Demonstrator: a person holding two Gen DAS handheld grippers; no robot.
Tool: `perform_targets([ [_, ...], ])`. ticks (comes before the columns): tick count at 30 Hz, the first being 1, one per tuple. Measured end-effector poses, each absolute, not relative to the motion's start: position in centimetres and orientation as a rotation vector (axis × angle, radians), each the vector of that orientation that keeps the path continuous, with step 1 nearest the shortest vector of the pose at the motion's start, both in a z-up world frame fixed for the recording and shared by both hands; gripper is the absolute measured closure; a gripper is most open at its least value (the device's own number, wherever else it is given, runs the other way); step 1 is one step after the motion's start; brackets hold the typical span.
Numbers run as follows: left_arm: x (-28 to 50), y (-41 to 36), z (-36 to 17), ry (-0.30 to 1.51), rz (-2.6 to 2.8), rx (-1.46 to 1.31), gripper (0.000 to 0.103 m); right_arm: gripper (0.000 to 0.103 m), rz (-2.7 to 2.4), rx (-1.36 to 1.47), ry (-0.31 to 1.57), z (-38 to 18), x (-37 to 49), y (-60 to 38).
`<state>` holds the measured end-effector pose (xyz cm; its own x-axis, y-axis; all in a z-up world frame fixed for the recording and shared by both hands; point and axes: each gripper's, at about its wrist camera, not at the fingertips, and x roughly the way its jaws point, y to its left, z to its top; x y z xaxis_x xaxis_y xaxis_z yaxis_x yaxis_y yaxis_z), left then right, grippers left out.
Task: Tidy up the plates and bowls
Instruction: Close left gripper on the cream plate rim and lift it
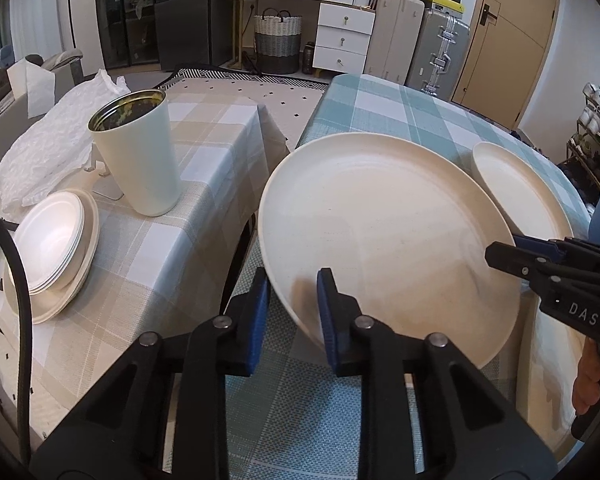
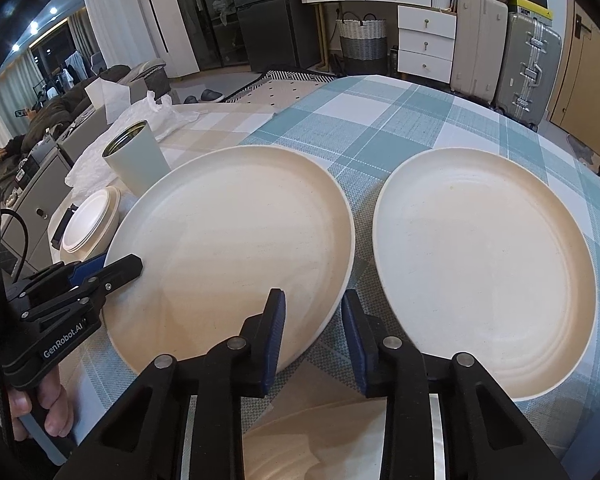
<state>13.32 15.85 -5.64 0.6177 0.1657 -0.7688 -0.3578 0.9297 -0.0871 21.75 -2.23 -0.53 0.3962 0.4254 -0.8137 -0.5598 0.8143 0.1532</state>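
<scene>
A large cream plate (image 1: 384, 236) is tilted above the teal checked table; it also shows in the right wrist view (image 2: 236, 252). My left gripper (image 1: 292, 300) straddles its near rim with one pad each side. My right gripper (image 2: 314, 328) straddles the plate's opposite rim; it shows from the side in the left wrist view (image 1: 512, 252). A second cream plate (image 2: 484, 268) lies flat on the table to the right, also seen in the left wrist view (image 1: 520, 196). A stack of white bowls on a plate (image 1: 52, 248) sits on the beige table at left, also in the right wrist view (image 2: 92, 224).
A pale green tumbler (image 1: 140, 156) stands on the beige table behind the stack, with crumpled white plastic (image 1: 48, 152) beside it. A gap (image 1: 244, 248) separates the two tables. A third cream plate (image 2: 320, 440) lies under my right gripper.
</scene>
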Motion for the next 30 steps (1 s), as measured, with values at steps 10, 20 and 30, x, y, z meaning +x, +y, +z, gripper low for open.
perform_targets([
  [10,12.7,15.6,-4.7,0.834,0.319,-0.213,0.082,0.074,0.624,-0.183,0.947,-0.1,21.2,-2.0],
  [20,11.6,14.7,-3.0,0.798,0.321,-0.190,0.082,0.074,0.622,-0.169,0.916,1.3,20.4,-2.7],
  [30,11.1,12.9,-0.8,0.765,0.309,-0.162,0.082,0.074,0.606,-0.151,0.882,2.9,19.6,-4.2],
])
